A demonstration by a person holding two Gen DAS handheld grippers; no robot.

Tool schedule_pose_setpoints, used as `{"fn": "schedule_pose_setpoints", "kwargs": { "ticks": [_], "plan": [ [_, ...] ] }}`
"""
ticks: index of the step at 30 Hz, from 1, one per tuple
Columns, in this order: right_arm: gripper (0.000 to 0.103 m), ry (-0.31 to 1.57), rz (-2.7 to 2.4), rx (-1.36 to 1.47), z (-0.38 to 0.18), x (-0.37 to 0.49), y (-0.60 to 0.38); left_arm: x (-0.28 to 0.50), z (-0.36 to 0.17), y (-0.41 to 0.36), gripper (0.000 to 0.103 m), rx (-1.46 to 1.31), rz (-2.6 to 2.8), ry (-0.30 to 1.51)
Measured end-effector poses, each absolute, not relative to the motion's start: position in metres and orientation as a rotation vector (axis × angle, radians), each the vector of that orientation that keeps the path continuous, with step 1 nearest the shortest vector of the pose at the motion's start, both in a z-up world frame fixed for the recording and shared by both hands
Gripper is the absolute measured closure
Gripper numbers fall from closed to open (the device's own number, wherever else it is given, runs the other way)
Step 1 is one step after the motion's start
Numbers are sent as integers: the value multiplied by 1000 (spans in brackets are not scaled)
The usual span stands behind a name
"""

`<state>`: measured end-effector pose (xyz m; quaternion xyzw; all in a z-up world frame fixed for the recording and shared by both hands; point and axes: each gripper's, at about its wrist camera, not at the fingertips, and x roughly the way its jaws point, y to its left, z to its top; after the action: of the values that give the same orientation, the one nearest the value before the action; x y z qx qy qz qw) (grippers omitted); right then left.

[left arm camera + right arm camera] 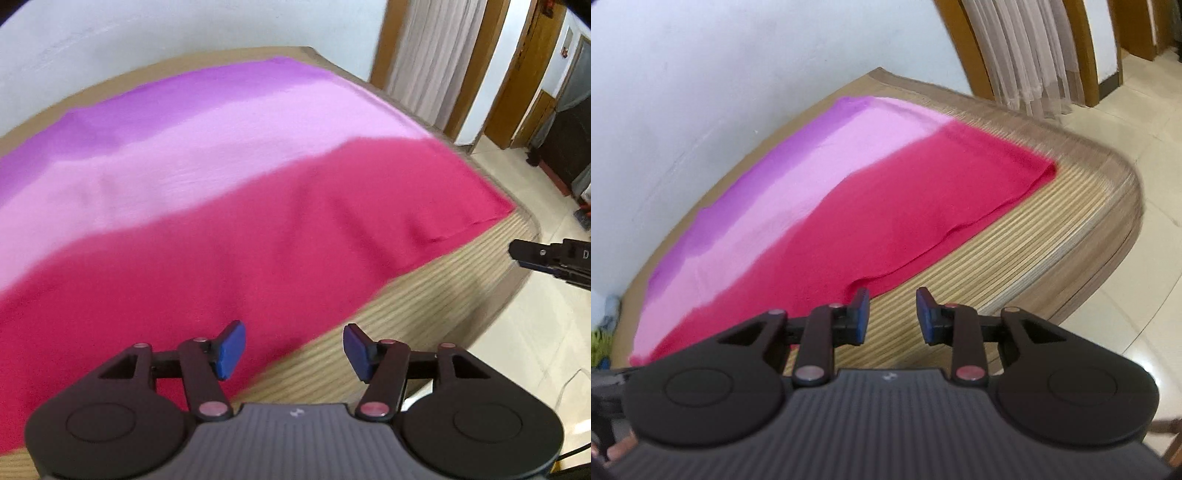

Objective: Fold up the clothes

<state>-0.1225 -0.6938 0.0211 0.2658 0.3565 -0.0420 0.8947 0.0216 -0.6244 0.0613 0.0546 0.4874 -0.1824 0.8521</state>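
White wall and pale floor tiles (1126, 129) surround a slatted bed (1015, 236); the striped cloth (849, 206) is spread across frame centre. Left hand-held gripper (294, 349) and right hand-held gripper (892, 317) are parted, empty.

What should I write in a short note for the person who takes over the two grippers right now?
Left gripper: open, nothing between the pads, above the cloth's near edge.
Right gripper: open, empty, over the bare mat beside the cloth.
Cloth: purple, pink and red bands, lying flat on the mat; its right edge looks doubled, so one fold seems done.
Left to do: grasp the near edge or corners again and fold further.
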Motion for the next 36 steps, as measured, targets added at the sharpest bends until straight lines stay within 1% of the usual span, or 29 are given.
{"fn": "schedule_pose_setpoints", "kwargs": {
  "ticks": [4, 7, 13, 18, 22, 27, 32, 36],
  "plan": [
    [71, 736, -42, 590, 25, -116, -737, 29, 67, -687, 42, 208, -406, 1019],
    [71, 724, 30, 627, 18, -103, -761, 38, 68, -724, 38, 265, -410, 979],
    [71, 758, 117, 609, 18, -71, -794, 76, 55, -784, 38, 250, -424, 983],
    [71, 797, 209, 604, 20, -44, -831, 89, 59, -832, 38, 284, -374, 962],
    [71, 849, 316, 528, 16, -11, -866, 96, 53, -866, 38, 232, -243, 984],
    [71, 980, 491, 449, 15, 27, -915, 97, 49, -911, 38, 118, -48, 1034],
    [71, 970, 646, 283, 34, 49, -949, 92, 61, -951, 38, 35, 120, 1035],
    [71, 979, 798, 289, 37, 78, -960, 102, 65, -968, 37, 8, 230, 1042]
  ]
}}
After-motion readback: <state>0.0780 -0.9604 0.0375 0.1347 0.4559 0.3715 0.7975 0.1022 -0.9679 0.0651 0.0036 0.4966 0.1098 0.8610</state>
